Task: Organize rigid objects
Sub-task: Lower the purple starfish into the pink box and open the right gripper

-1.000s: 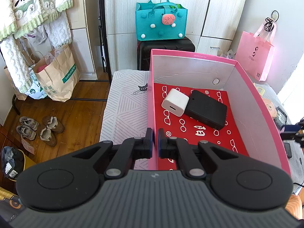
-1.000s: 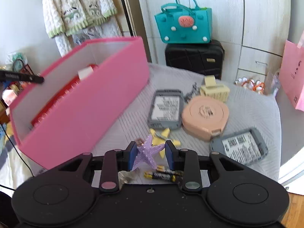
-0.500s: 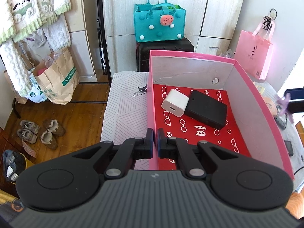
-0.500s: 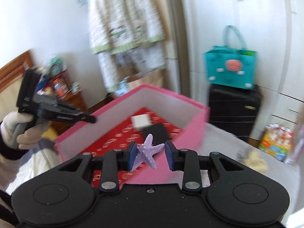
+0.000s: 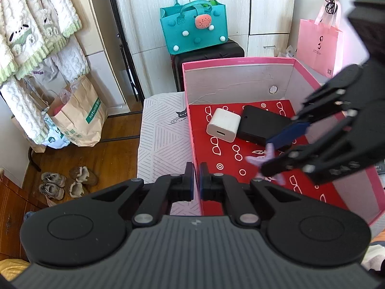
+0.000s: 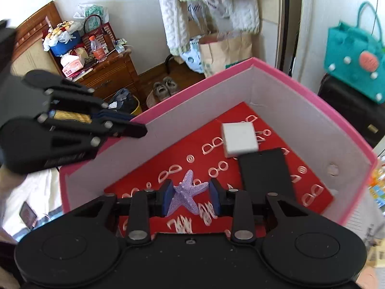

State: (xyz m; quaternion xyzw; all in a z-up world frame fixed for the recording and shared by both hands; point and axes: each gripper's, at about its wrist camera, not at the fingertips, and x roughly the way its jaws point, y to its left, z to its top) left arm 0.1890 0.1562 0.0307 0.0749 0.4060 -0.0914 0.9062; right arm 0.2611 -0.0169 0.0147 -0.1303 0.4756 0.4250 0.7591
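Gripping a purple starfish (image 6: 185, 196) between its blue pads (image 6: 168, 196), the right gripper (image 6: 191, 196) hangs inside the pink box (image 6: 312, 96), low over the red patterned floor (image 6: 310, 187) at the near end. In the left wrist view the starfish (image 5: 263, 160) appears blurred between the right gripper's fingers (image 5: 288, 132), which reach in over the box's right wall (image 5: 375, 192).

Contents of the box: a white charger cube (image 6: 239, 141) and a flat black rectangular device (image 6: 266, 173) lie touching each other toward the far end. The black device sits just beyond and to the right of the starfish; the charger cube lies farther off.

The left gripper (image 5: 196, 184) is clamped on the left wall of the box (image 5: 190, 130) near the front corner, jaws nearly together with the wall edge between them. From the right wrist view the left gripper (image 6: 134, 128) meets the rim at the box's left side.

Open red floor extends between the starfish and the left wall. The box rests on a white patterned cover (image 5: 163, 134). Beyond it stand a black suitcase (image 5: 207, 55) carrying a teal felt bag (image 5: 192, 29), a pink shopping bag (image 5: 317, 43) and a brown paper bag (image 5: 79, 118).
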